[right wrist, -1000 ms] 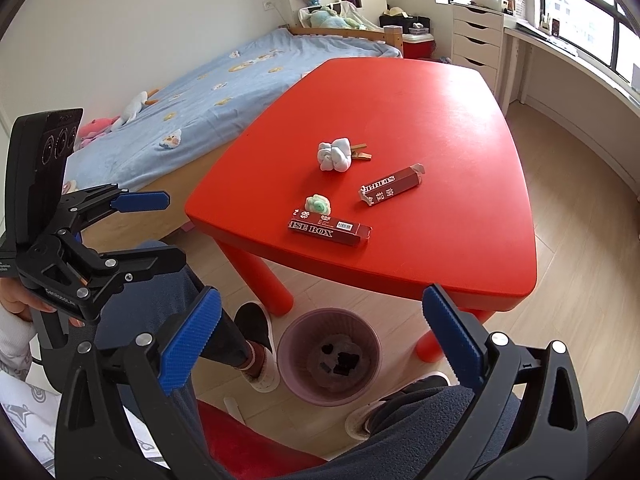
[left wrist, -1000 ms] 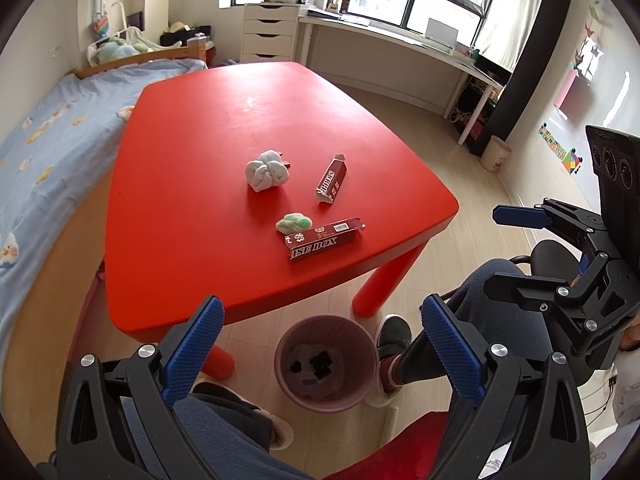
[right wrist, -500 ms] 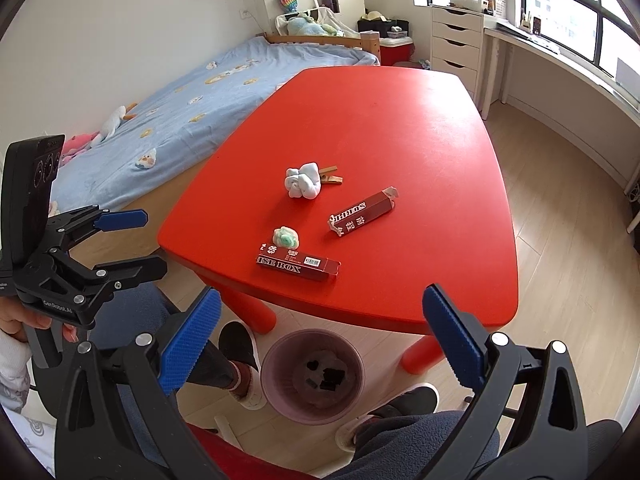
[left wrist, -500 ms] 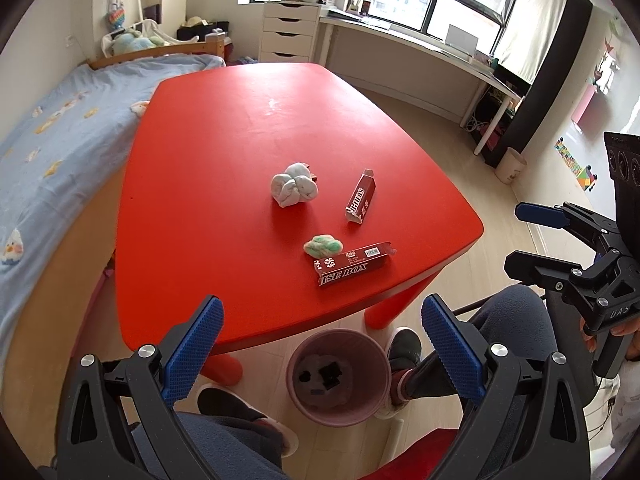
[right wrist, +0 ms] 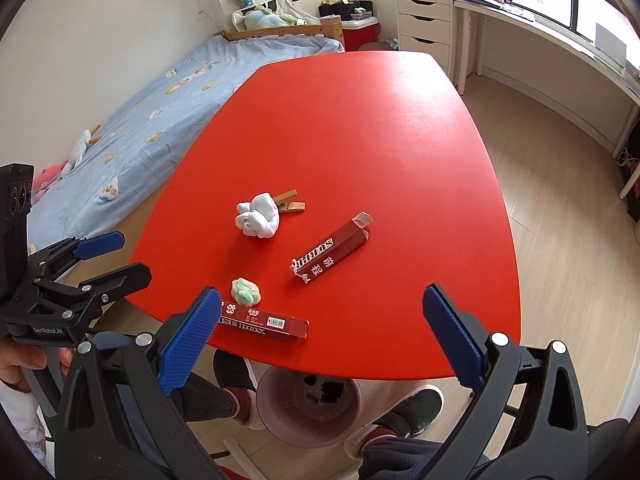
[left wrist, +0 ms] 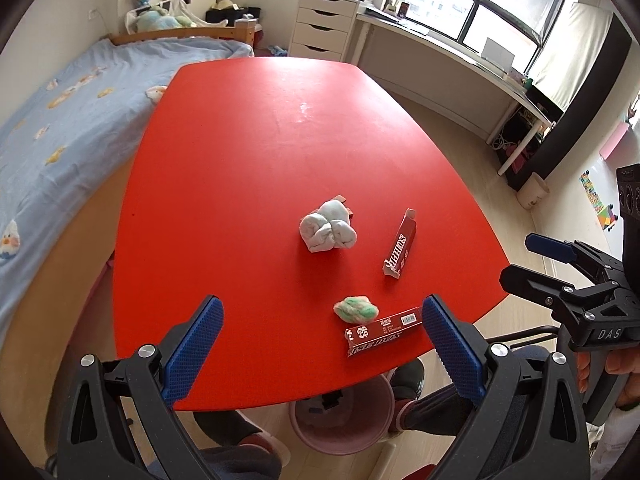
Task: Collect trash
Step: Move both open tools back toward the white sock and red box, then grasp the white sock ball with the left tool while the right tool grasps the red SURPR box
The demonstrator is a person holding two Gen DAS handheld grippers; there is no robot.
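Red tabletop [left wrist: 260,152] ahead of both tongs: white wad [left wrist: 328,232], green-white wad [left wrist: 356,308], two red cartons [left wrist: 400,248] [left wrist: 384,332] and wooden clips [right wrist: 290,203], all nearer the right tongs [right wrist: 320,336]. Pink bin [right wrist: 308,404] on the floor [right wrist: 560,160] beneath.

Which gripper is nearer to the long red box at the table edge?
Right. The right gripper hangs just before the long red box; the left gripper is off the table's side.

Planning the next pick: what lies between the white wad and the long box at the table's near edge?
Only the small green-white wad, beside the long box and clear of the white wad; otherwise bare red table. The right wrist view shows it.
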